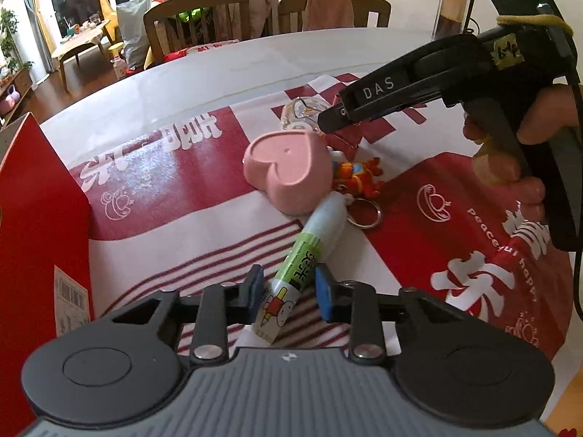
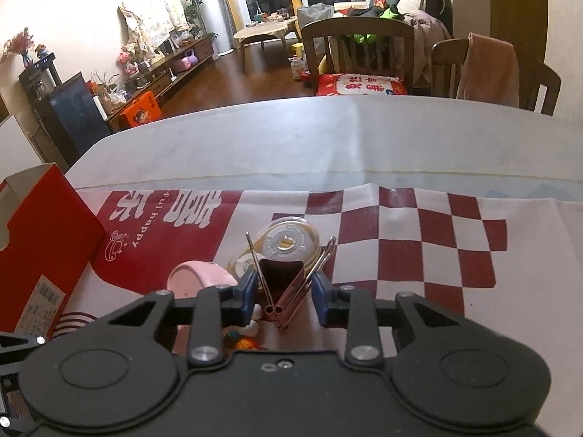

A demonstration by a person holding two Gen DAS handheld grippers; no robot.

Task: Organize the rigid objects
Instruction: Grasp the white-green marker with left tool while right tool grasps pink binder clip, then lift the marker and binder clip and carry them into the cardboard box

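While the left wrist view looks down over a red-and-white printed cloth [image 1: 175,225] on the table [image 1: 204,73], the left gripper [image 1: 289,293] has its blue-padded fingers [image 1: 255,291] pinching a glue stick [image 1: 309,251] with a green label, gripping it near its lower end while its white cap end points away toward a pink heart-shaped dish [image 1: 288,171]. Just beside the cap lies an orange cartoon keychain [image 1: 360,180] with a metal ring. Beyond the dish sits a clear correction tape dispenser [image 1: 300,111], and the right gripper [image 1: 329,120] reaches in from the right, held by a person's hand [image 1: 510,153], with its tip just beside the dispenser. A red cardboard box [image 1: 40,218] stands at the left edge. From the right wrist view, the right gripper [image 2: 284,291] has its fingers [image 2: 247,286] pressed onto a dark red binder clip [image 2: 284,284], whose wire handles stand up against the pads on either side. The correction tape dispenser [image 2: 288,244] lies just beyond the clip, the pink dish [image 2: 198,276] is to the left, and the red box [image 2: 43,244] stands at far left on the cloth [image 2: 437,236].
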